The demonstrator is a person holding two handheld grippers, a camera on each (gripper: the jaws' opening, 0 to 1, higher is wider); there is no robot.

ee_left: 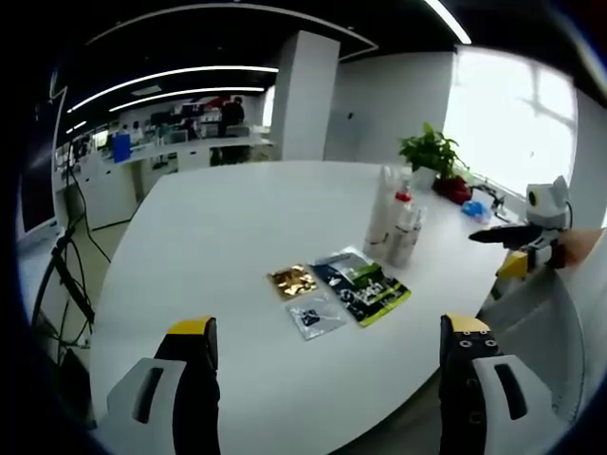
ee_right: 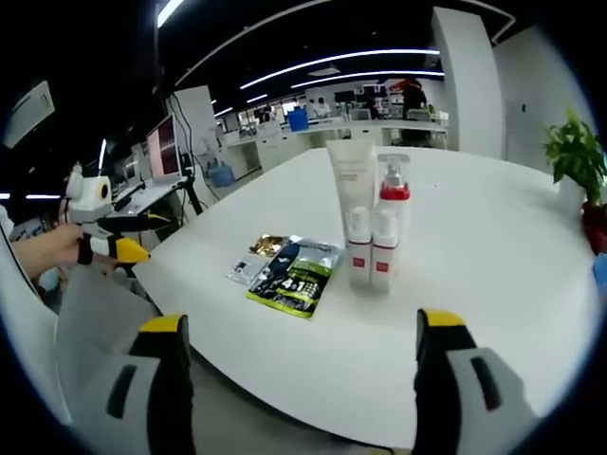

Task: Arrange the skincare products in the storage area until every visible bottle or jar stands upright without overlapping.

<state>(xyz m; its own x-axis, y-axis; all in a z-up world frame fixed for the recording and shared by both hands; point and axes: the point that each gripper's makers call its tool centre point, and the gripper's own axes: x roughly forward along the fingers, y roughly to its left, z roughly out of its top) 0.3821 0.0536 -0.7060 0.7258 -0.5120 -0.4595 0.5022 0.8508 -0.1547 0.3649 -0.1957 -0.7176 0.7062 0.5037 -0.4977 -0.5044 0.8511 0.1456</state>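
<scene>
My left tool (ee_left: pixel 327 365) was spread wide with nothing between its yellow-tipped jaws, held off the near edge of the white surface (ee_left: pixel 218 246). My right tool (ee_right: pixel 299 365) was likewise wide apart and empty, hovering off another edge of that surface (ee_right: pixel 474 284).

I took the cluster of skincare bottles (ee_right: pixel 372 223) as my landmark. In the right gripper view it stood upright, well beyond my jaws: two small white bottles with red bands in front, a tall white tube and a red-collared pump bottle just behind them, all close together. To the left of the bottles lay a dark and green sachet (ee_right: pixel 292 275), flat, with a small clear packet (ee_right: pixel 245 270) and a gold packet (ee_right: pixel 270 245) beside it.

In the left gripper view the sachets (ee_left: pixel 365 284) lay nearer me than the bottles (ee_left: pixel 396 220). Beyond the bottles stood a potted plant (ee_left: pixel 434 156).
</scene>
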